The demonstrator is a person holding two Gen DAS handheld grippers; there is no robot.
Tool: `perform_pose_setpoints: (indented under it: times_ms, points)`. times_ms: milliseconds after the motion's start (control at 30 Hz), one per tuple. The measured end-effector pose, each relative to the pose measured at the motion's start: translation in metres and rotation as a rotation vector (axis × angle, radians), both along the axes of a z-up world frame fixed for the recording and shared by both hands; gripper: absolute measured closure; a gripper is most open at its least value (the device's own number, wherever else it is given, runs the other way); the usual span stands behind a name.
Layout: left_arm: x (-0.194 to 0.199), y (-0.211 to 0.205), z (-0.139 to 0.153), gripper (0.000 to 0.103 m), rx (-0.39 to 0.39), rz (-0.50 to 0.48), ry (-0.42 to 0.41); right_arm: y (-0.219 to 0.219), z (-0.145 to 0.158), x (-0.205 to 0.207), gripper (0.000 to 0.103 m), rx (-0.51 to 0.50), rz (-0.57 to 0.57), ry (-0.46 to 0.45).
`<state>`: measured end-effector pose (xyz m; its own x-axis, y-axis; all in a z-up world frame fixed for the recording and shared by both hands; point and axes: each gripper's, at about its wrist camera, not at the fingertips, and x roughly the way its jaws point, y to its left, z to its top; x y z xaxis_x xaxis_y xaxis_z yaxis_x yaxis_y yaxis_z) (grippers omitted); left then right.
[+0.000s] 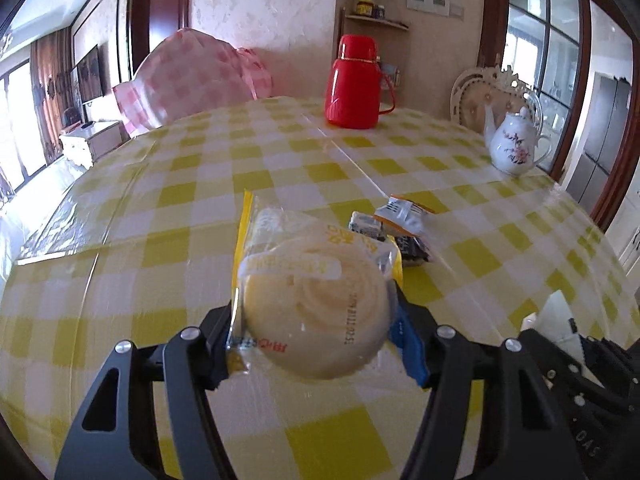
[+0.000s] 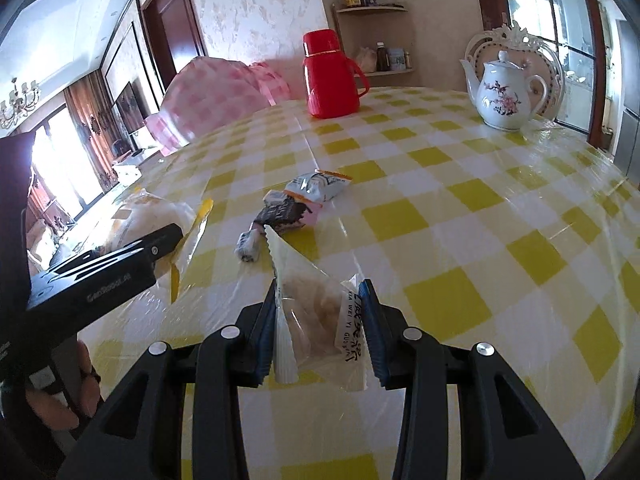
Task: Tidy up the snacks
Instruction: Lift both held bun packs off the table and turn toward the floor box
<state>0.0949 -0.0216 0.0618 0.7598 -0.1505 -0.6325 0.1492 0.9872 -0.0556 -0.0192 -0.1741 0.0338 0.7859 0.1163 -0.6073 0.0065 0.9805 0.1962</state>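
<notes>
snacks, hand only right-view

Round cream bun in clear wrapper, clear-wrapped pastry, small snack packets clustered mid-table

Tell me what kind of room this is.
Most likely a home dining room: a table under a yellow checked cloth, with a red thermos and a flowered white teapot on it, an ornate chair pulled up behind, and a wall shelf of jars.
</notes>
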Motion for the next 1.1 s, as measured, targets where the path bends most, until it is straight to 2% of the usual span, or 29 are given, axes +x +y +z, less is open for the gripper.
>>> perform_pose_setpoints:
  times_ms: [400, 600, 733, 867, 1100]
  points:
    - [-0.075, 0.016, -0.003, 0.037, -0.082, 0.026, -0.038, 0.015, -0.002, -0.037, 0.065, 0.003, 0.025, -0.021]
    - [-0.108, 0.037, -0.004, 0.037, -0.154, 0.089, -0.066, 0.029, 0.000, -0.061, 0.065, -0.008, 0.052, -0.043]
    - [-0.131, 0.047, 0.002, 0.037, -0.173, 0.126, -0.107, 0.035, 0.006, -0.083, 0.065, -0.018, 0.058, -0.080]
    - [-0.154, 0.053, 0.005, 0.037, -0.186, 0.144, -0.131, 0.041, 0.002, -0.097, 0.065, -0.002, 0.083, -0.071]
    - [-0.181, 0.063, 0.011, 0.037, -0.180, 0.174, -0.121, 0.055, 0.008, -0.119, 0.065, -0.008, 0.121, -0.095]
